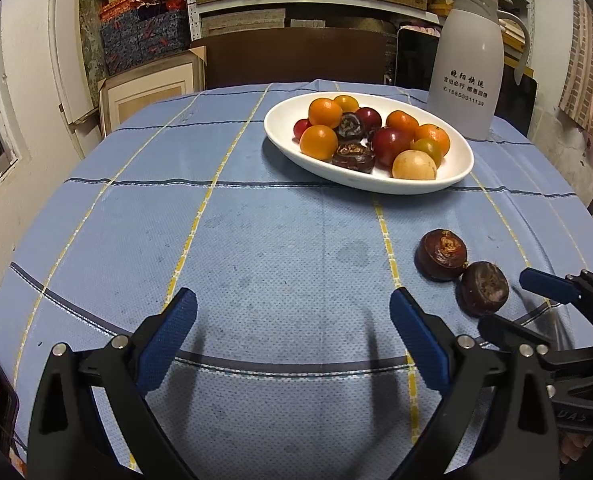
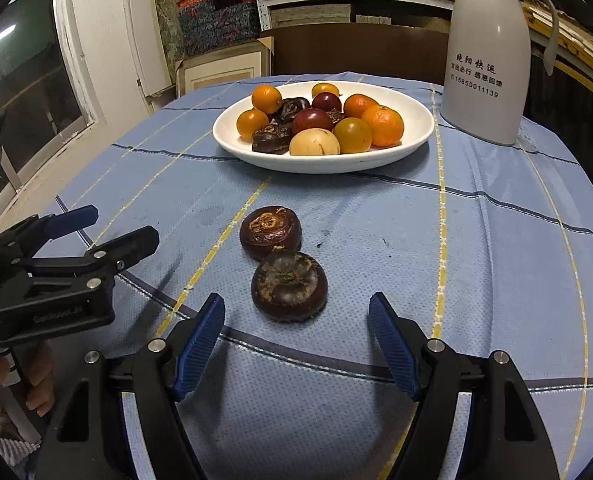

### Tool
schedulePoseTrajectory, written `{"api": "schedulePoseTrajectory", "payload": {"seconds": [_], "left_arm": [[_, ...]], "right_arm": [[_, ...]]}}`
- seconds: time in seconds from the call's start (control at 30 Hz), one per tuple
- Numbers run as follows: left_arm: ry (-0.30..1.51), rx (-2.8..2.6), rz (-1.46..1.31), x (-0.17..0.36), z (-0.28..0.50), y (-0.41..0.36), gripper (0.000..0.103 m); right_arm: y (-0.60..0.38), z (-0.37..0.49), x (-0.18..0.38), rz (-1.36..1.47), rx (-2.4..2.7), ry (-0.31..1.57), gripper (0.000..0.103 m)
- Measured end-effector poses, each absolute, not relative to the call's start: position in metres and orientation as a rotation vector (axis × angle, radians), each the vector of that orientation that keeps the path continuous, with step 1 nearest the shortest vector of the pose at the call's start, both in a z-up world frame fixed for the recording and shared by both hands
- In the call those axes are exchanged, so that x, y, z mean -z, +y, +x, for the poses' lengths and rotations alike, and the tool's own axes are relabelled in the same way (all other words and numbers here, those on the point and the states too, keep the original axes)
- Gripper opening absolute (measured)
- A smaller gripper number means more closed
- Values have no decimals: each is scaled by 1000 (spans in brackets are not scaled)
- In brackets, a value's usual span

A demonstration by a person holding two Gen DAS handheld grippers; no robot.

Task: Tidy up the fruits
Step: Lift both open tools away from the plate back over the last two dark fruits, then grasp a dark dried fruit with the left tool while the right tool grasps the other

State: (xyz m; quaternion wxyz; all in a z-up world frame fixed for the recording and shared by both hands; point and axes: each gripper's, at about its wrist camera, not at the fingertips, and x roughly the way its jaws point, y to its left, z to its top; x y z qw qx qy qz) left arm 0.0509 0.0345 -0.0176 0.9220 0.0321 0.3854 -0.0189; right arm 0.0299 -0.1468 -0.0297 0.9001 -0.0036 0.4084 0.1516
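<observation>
Right gripper (image 2: 296,316) hovers with its blue pads spread, nothing pinched, the nearer of two dark brown fruits (image 2: 289,286) just ahead at twelve o'clock, touching the second one (image 2: 270,232). Left gripper (image 1: 292,312) is spread too, over bare blue cloth on the desk (image 1: 256,220). Beyond them, the white bowl (image 2: 420,128) holds mixed fruit.
</observation>
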Motion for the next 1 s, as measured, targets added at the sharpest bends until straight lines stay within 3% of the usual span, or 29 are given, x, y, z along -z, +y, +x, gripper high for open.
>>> {"api": "schedulePoseTrajectory", "payload": {"seconds": [0.23,0.4,0.87,1.0], "left_arm": [[784,39,88,17,50,29,95],[787,37,92,18,52,28,95],[820,114,56,22,59,19,95],[843,185,82,24,66,-7,95]], "right_arm": [[-145,35,33,-4,-309,869,75],[-144,36,34,-4,-317,880,44],[-165,30,23,29,-290,838,40],[-198,34,14,111,-227,806,31]]}}
